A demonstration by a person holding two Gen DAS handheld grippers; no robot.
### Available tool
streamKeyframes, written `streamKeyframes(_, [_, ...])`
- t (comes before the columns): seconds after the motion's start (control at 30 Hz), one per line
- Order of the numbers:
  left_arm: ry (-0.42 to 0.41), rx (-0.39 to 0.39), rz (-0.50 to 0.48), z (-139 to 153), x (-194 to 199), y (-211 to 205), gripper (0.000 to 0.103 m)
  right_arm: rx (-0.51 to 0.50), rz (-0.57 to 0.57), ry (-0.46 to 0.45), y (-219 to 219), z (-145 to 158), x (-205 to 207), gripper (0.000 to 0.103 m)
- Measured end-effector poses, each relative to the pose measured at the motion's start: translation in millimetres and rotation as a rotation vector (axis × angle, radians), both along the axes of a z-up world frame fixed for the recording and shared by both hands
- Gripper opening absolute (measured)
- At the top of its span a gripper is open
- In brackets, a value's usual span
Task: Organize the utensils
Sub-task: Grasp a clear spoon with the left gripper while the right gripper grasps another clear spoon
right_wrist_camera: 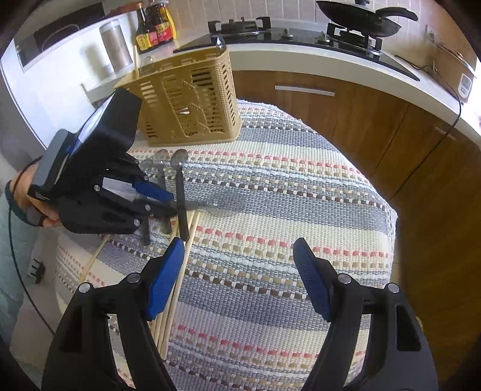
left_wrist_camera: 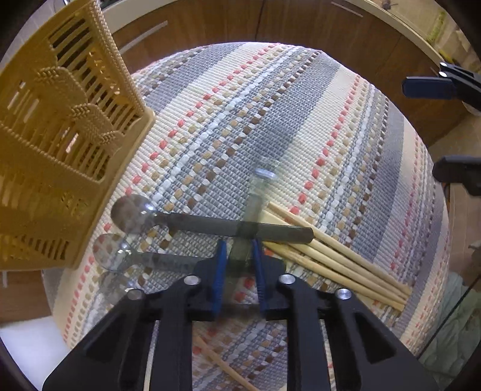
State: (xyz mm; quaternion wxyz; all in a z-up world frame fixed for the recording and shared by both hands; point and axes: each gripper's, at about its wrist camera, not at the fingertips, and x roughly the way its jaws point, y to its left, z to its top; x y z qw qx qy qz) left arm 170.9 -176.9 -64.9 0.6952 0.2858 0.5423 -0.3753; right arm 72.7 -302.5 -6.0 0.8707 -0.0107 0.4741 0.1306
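My left gripper (left_wrist_camera: 239,248) (right_wrist_camera: 163,201) points down at the striped mat, shut on the dark handle of a spoon (left_wrist_camera: 255,195) (right_wrist_camera: 224,204). That spoon's bowl is blurred and lies across another spoon (left_wrist_camera: 192,224) (right_wrist_camera: 180,186). Two more spoons (left_wrist_camera: 120,254) lie beside them, near the tan slatted utensil holder (left_wrist_camera: 60,135) (right_wrist_camera: 192,105). Several wooden chopsticks (left_wrist_camera: 336,264) (right_wrist_camera: 177,288) lie under the spoon handles, and a single chopstick (left_wrist_camera: 224,365) lies apart. My right gripper (right_wrist_camera: 239,249) (left_wrist_camera: 445,129) hovers open over bare mat, with nothing between its fingers.
The woven mat (right_wrist_camera: 285,186) covers a small table that drops off at its right edge. Behind are wooden cabinets (right_wrist_camera: 345,117), a counter with a gas hob, a pan (right_wrist_camera: 360,18), sauce bottles (right_wrist_camera: 154,25) and a metal canister (right_wrist_camera: 115,48). A hand (right_wrist_camera: 28,195) holds the left gripper.
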Motion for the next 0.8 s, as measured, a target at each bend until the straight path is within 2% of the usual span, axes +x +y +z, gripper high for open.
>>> streamKeyframes(0.1, [0.001, -0.016, 0.018, 0, 1, -3, 0.010, -0.015, 0.033, 0.006, 10, 4, 1, 0.067])
streamKeyframes(0.17, [0.012, -0.070, 0.078, 7, 2, 7, 0.010, -0.007, 0.051, 0.009, 16, 8, 3, 0.066])
streamKeyframes(0.3, [-0.001, -0.165, 0.192, 25, -1, 43, 0.010, -0.021, 0.059, 0.024, 32, 12, 20, 0.066])
streamKeyframes(0.4, [-0.009, -0.228, 0.290, 35, -5, 79, 0.010, -0.028, 0.088, 0.076, 53, 4, 45, 0.066])
streamKeyframes(0.53, [-0.033, -0.248, 0.389, 41, -2, 114, 0.010, -0.037, 0.151, 0.190, 92, -20, 90, 0.054])
streamKeyframes(0.67, [-0.047, -0.271, 0.437, 47, 1, 130, 0.010, -0.062, 0.188, 0.287, 121, -40, 122, 0.050])
streamKeyframes(0.73, [-0.055, -0.284, 0.449, 50, 0, 140, 0.010, -0.097, 0.198, 0.315, 132, -47, 131, 0.037])
streamKeyframes(0.8, [-0.064, -0.292, 0.456, 53, -2, 148, 0.010, -0.127, 0.185, 0.342, 138, -53, 136, 0.032])
